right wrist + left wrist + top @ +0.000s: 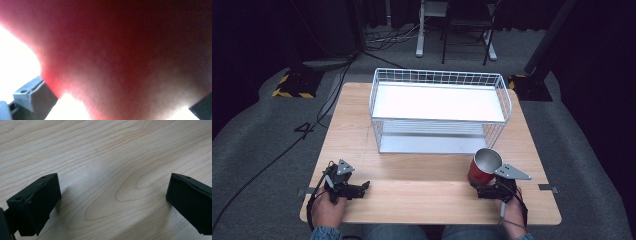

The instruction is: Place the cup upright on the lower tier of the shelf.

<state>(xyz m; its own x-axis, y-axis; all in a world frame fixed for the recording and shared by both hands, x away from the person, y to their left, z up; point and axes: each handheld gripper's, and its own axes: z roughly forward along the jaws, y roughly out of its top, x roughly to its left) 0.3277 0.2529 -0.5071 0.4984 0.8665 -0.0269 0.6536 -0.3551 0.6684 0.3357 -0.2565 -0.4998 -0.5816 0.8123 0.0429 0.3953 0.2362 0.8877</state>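
— Holding a red cup (482,170), is that what the right gripper (484,189) is doing?

— Yes. In the high view the cup sits at the front right of the wooden surface (422,192), tilted, its open silver mouth turned up and toward the wire rack. The gripper's jaws reach in from the person's side and meet the cup low on its red wall.

— And from the right gripper view?

— The cup (120,57) is pressed right up against the camera, a red blur between the two jaws; one jaw shows at the lower left edge, the other at the lower right corner. They are clenched on its sides.

— Is the cup standing on the surface?

— I cannot tell whether its base touches the wood or hangs just above it.

— What about the left gripper (362,187)?

— It rests low at the front left, well apart from the cup. In the left gripper view its jaws are spread wide, released, with bare wood grain (107,170) between them.

— And the rack?

— A white wire basket rack (377,95) stands at the middle back, just beyond the cup.
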